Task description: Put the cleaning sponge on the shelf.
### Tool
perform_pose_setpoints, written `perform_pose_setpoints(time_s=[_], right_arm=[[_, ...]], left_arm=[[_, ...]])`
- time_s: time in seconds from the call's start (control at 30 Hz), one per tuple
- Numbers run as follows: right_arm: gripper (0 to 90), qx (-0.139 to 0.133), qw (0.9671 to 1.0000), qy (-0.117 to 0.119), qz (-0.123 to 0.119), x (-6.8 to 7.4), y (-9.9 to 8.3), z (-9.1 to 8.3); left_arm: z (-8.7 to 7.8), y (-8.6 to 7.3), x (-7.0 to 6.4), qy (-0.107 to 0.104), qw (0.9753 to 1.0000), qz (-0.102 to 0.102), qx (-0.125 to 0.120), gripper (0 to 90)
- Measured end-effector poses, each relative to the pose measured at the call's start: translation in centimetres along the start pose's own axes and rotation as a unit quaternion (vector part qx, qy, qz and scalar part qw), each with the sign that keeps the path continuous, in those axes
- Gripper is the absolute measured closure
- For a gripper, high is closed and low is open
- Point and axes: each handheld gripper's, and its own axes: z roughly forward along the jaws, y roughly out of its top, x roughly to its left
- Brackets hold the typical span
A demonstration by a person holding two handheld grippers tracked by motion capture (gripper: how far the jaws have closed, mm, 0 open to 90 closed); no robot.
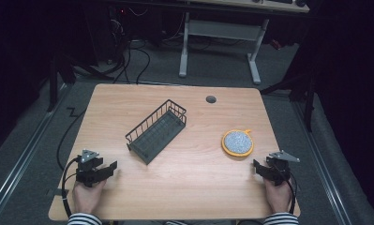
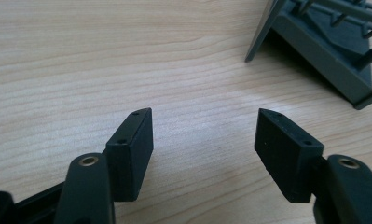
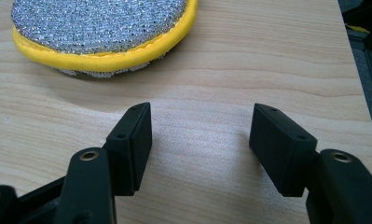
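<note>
While both rest on the light wooden counter (image 1: 189, 173), left gripper (image 1: 110, 169) wide open, empty, near dark wire basket (image 1: 156, 131), right gripper (image 1: 257, 168) wide open, empty, beside round yellow-rimmed silver scrubber (image 1: 237, 142).

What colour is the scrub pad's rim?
Yellow rim on the scrub pad, around a silver mesh face; clearest in the right gripper view.

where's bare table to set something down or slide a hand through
Most room is the near strip between the left gripper and right gripper, in front of the rack. The far left corner behind the rack is bare too. A narrower lane runs between rack and scrubber. Tightest is the right edge, where the scrubber lies just ahead of the right gripper.
</note>
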Motion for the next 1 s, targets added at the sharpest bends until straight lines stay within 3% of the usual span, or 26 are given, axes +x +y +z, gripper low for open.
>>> perform_pose_setpoints(time_s=[0.47, 0.6, 1.0], right_arm=[[39.4, 0.0, 1.0, 0.0, 0.0, 0.0, 0.0, 0.0], [39.3, 0.0, 1.0, 0.001, 0.0, 0.0, 0.0, 0.0], [39.2, -0.001, 1.0, 0.002, 0.001, 0.0, 0.0, 0.0]], left_arm=[[-2.0, 4.0, -1.0, -0.034, 0.9991, 0.018, -0.021, 42.7], [-2.7, 5.5, -1.8, -0.034, 0.9984, 0.035, -0.027, 42.5], [-2.7, 9.2, -3.2, -0.044, 0.9969, 0.06, -0.027, 42.7]])
